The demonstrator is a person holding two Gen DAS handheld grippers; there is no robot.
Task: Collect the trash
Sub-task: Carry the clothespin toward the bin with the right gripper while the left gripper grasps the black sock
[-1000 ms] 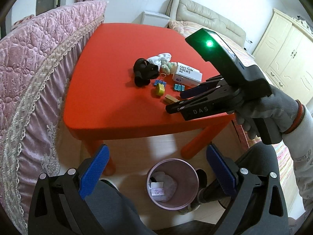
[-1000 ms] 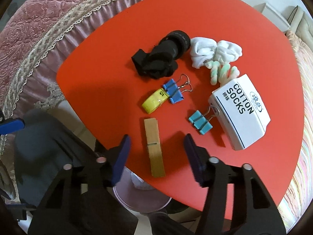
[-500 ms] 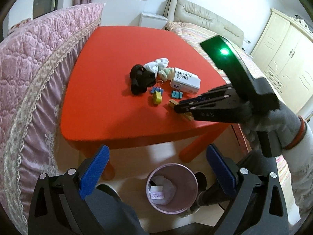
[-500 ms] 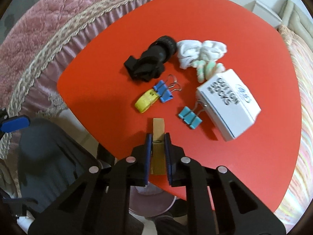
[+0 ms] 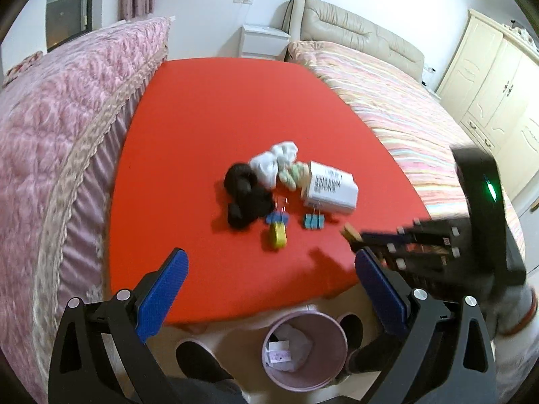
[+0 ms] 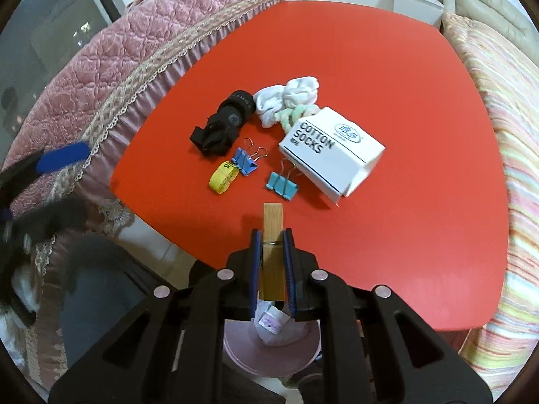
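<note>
My right gripper (image 6: 272, 239) is shut on a wooden clothespin (image 6: 272, 229) and holds it above the front edge of the red table (image 6: 404, 84). In the left wrist view the right gripper (image 5: 357, 235) shows blurred at the right with the clothespin's tip (image 5: 348, 229) sticking out. My left gripper (image 5: 269, 276) is open and empty, held over the table's near edge. The pink trash bin (image 5: 305, 350) stands on the floor below the table edge, with paper inside; it also shows in the right wrist view (image 6: 269, 346).
On the table lie a black sock (image 6: 224, 124), white socks (image 6: 286, 99), a white "cotton socks" box (image 6: 331, 153), two blue binder clips (image 6: 246, 161), and a yellow tape roll (image 6: 224, 176). A pink quilted bed (image 5: 50, 134) borders the left side; a striped bed (image 5: 404, 107) lies right.
My right gripper closed on the clothespin and lifted it off the table, moving back toward the front edge. The left gripper rose, so its view looks over the table.
</note>
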